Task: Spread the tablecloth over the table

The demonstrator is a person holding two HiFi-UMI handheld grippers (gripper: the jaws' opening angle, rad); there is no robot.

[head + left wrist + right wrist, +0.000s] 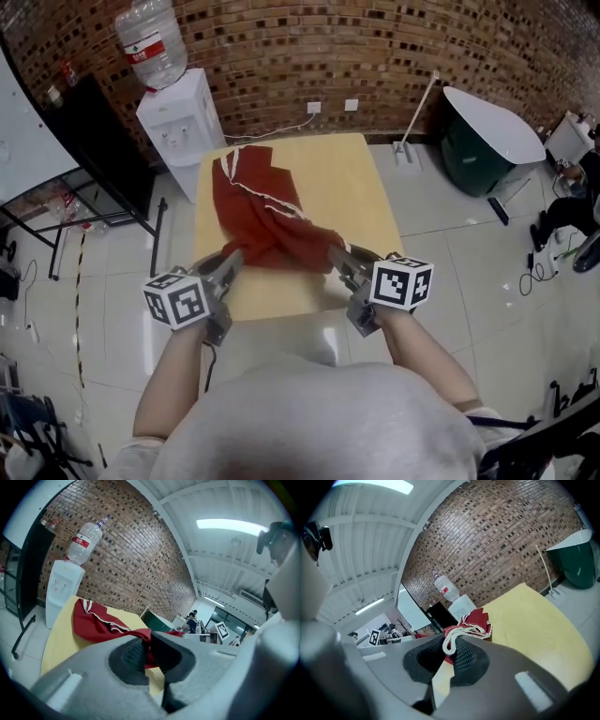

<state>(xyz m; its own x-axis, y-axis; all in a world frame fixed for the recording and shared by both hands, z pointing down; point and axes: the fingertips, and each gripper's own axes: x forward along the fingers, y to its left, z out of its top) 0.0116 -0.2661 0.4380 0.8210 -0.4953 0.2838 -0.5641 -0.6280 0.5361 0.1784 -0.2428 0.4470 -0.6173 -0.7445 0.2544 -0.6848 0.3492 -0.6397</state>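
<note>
A red tablecloth (265, 214) with white trim lies bunched on the left half of the yellow table (342, 183). Its near end is lifted off the tabletop and stretched between both grippers. My left gripper (232, 260) is shut on the cloth's near left corner, and red fabric (143, 634) is pinched between its pads. My right gripper (338, 254) is shut on the near right corner, where the white-trimmed edge (451, 640) comes out from between its pads. The far end of the cloth (89, 618) still rests crumpled on the table.
A white water dispenser (180, 122) with a bottle stands at the table's far left corner, against a brick wall. A dark green and white tub (487, 141) sits to the right. A black rack (103, 150) is at the left. A person (572, 211) sits at the far right.
</note>
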